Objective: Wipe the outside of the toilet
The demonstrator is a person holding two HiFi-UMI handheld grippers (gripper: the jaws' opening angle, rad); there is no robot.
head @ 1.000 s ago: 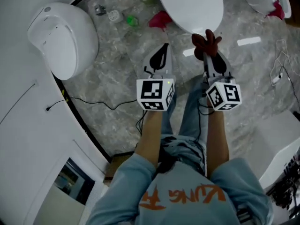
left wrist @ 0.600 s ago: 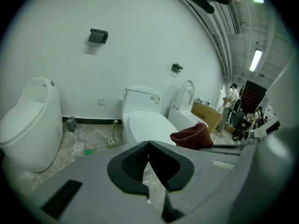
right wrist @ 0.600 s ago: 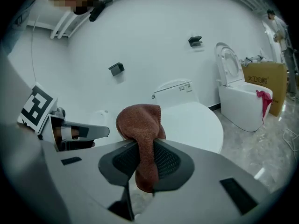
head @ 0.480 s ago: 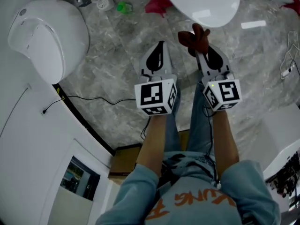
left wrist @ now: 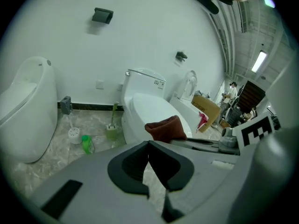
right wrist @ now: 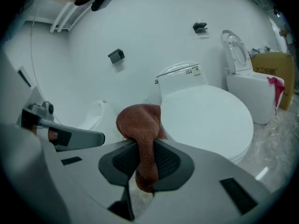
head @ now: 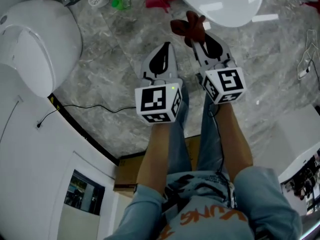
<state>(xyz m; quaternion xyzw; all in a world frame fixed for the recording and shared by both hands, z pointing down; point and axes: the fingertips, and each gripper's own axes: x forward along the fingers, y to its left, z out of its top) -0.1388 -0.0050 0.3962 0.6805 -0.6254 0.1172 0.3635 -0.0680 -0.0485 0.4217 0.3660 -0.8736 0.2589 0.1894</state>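
Cloth: rust-brown terry cloth (right wrist: 140,120), just before the toilet; likely soft, light and limp, best pinched at a fold.
Right tongs (right wrist: 145,158): clamped on the cloth's middle, ends hanging free.
Left tongs (left wrist: 148,146): jaws together, nothing held.
Toilet: glossy white ceramic toilet (right wrist: 210,120), lid down; probably hard and slippery.

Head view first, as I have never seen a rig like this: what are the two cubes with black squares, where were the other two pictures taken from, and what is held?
That camera sits on a person's head, looking down. Each hand holds a two-jaw tool; the marker cubes belong to them. The other two pictures come from cameras riding on each tool, looking along its jaws. The right tool is shut on a brown cloth, in front of a white toilet. The left tool is shut and empty. A green bottle sits on the grey floor.
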